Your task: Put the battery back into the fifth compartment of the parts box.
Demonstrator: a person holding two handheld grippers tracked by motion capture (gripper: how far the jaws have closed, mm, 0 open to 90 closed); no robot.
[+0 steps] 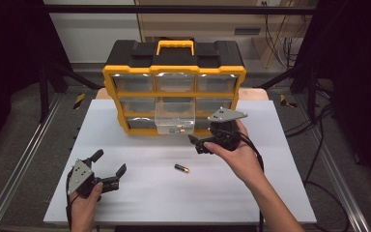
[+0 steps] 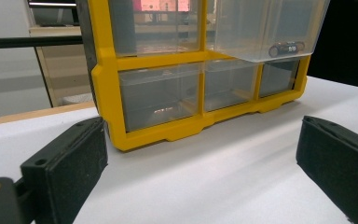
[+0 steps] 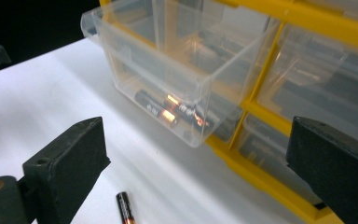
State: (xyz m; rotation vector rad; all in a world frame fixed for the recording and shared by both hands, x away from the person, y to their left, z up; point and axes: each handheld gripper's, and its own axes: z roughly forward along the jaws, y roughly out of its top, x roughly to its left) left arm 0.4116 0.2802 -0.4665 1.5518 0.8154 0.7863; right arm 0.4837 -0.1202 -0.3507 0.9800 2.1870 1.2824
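Mid-tabletop, battery (image 1: 181,168) lies loose; drawer (image 1: 174,119) holds probably two. Right gripper (image 1: 199,143) released, left gripper (image 1: 107,167) released. Next: right grasps battery.

White tabletop (image 1: 125,203), alum. frame rails (image 1: 19,169), cables on floor (image 1: 319,159), beige cabinet behind (image 1: 198,21)

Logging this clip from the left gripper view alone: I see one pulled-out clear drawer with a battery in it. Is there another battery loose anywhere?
Observer: Yes, a loose battery lies on the white table, in front of the open drawer.
Operator: Where is the right gripper?
Observer: The right gripper is held above the table, just right of that drawer, jaws open and empty.
Operator: And the drawer's contents?
Observer: The right gripper view shows batteries at its front wall.
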